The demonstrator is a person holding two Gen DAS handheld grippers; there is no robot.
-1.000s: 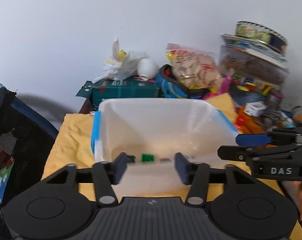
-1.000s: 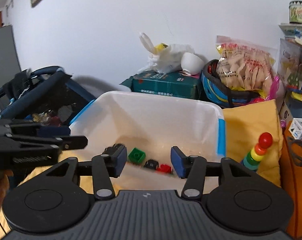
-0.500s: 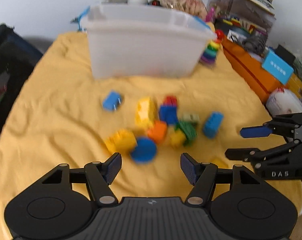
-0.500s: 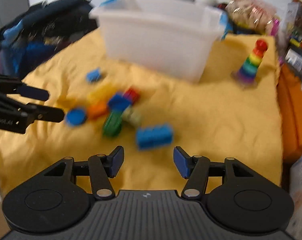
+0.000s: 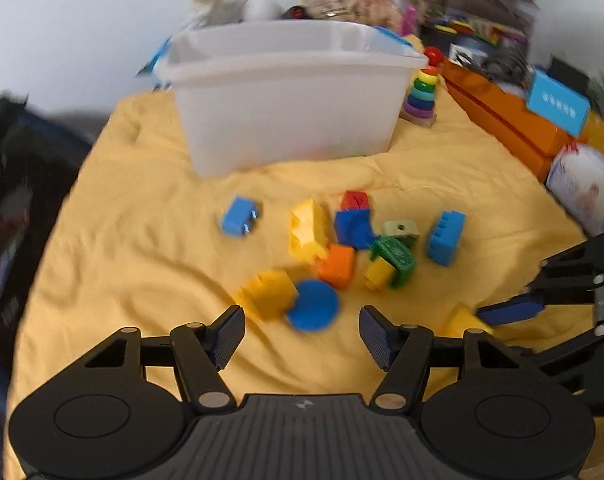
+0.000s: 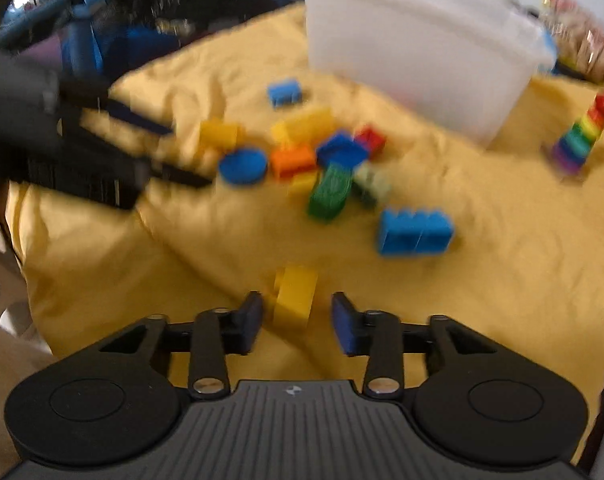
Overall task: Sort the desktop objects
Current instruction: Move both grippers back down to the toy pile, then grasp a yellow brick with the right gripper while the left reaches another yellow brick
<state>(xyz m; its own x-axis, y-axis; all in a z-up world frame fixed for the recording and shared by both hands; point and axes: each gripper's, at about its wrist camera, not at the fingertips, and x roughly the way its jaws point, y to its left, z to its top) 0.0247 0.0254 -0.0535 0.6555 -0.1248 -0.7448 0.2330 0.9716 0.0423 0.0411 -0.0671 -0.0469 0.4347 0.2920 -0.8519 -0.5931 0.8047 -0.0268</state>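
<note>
Several loose toy blocks lie on the yellow cloth (image 5: 141,240) in front of a white plastic bin (image 5: 285,92). My left gripper (image 5: 302,336) is open, low over the cloth, with a blue disc (image 5: 313,310) just ahead of its fingertips and a yellow block (image 5: 267,292) beside it. My right gripper (image 6: 297,322) has a small yellow brick (image 6: 295,298) between its jaws; they are closing, and a gap still shows on each side. The left gripper (image 6: 181,152) also shows in the right wrist view, near the blue disc (image 6: 242,166).
A light-blue long brick (image 6: 416,232), a green block (image 6: 330,190) and an orange block (image 6: 291,160) lie in the pile. A rainbow ring stacker (image 5: 422,88) stands right of the bin. Orange boxes (image 5: 510,128) line the right side; a dark bag (image 6: 113,28) sits at the left.
Both grippers came down from above the bin to the blocks on the cloth. The right jaws have narrowed around the yellow brick. The left gripper has held still lately.
</note>
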